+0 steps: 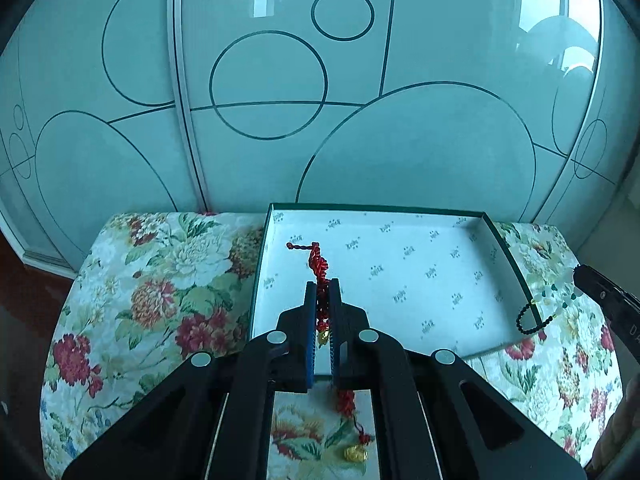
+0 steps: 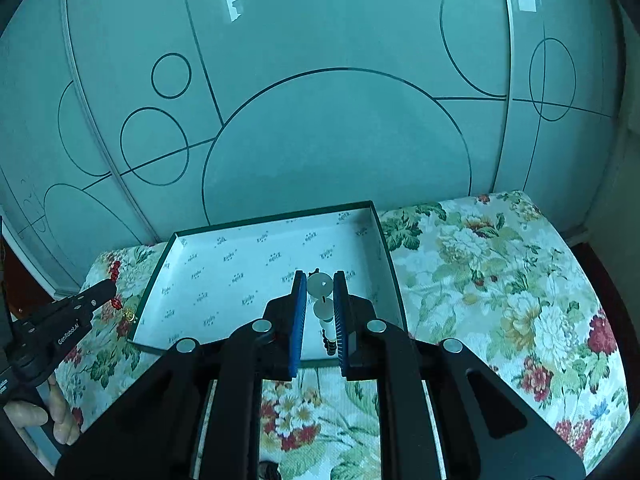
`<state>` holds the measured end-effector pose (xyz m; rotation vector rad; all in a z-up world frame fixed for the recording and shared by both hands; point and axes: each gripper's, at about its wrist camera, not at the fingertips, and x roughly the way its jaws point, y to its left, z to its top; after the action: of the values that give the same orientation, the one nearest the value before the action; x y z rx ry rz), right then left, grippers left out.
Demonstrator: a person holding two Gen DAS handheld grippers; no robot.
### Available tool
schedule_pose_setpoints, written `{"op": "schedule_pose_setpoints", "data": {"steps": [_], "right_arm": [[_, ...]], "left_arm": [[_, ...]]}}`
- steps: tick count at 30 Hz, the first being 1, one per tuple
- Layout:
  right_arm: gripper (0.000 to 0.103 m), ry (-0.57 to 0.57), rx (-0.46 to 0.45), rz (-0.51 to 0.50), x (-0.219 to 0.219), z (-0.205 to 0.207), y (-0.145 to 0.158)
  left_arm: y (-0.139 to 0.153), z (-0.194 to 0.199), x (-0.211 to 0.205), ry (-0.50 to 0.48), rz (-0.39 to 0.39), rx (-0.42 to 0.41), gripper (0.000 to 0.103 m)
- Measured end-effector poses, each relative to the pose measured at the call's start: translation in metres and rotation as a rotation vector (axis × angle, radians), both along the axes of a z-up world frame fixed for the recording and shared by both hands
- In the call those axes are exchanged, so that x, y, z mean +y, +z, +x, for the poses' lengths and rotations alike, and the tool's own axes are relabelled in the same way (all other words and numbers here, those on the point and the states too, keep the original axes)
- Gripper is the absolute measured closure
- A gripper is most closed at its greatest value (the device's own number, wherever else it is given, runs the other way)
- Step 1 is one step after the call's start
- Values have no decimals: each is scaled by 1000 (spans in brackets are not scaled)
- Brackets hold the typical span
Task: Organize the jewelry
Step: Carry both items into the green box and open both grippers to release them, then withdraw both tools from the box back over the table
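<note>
The box (image 1: 492, 236) holds nothing yet. The left gripper (image 1: 322, 284) clamps a red cord (image 1: 318, 260) over it; the right gripper (image 2: 320, 276) pinches a bead bracelet (image 2: 320, 285) above it. Both await placing.

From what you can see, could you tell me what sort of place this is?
Probably a home bedroom: frosted sliding wardrobe doors with circle patterns stand behind a floral-covered surface bearing a green-rimmed box.

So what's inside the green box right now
The green box shows only its white printed lining; nothing rests inside. The red knotted bracelet and the white bead bracelet hang above it in the hand-held grippers, which hide part of the floor.
</note>
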<state>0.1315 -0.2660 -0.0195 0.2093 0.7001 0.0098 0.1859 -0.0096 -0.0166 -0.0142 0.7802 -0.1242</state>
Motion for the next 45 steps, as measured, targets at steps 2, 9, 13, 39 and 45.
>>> {"op": "schedule_pose_setpoints", "data": {"steps": [2, 9, 13, 39, 45], "right_arm": [[90, -6, 7, -4, -2, 15, -5], [89, -16, 132, 6, -7, 61, -56], [90, -26, 185, -10, -8, 76, -82], [70, -31, 124, -17, -18, 6, -51], [70, -43, 175, -9, -24, -43, -64]], "left_arm": [[-5, 15, -3, 4, 3, 0, 98], [-64, 63, -6, 40, 36, 107, 98], [-86, 74, -8, 36, 45, 149, 98], [-52, 16, 0, 15, 1, 139, 41], [-52, -32, 18, 45, -15, 162, 41]]}}
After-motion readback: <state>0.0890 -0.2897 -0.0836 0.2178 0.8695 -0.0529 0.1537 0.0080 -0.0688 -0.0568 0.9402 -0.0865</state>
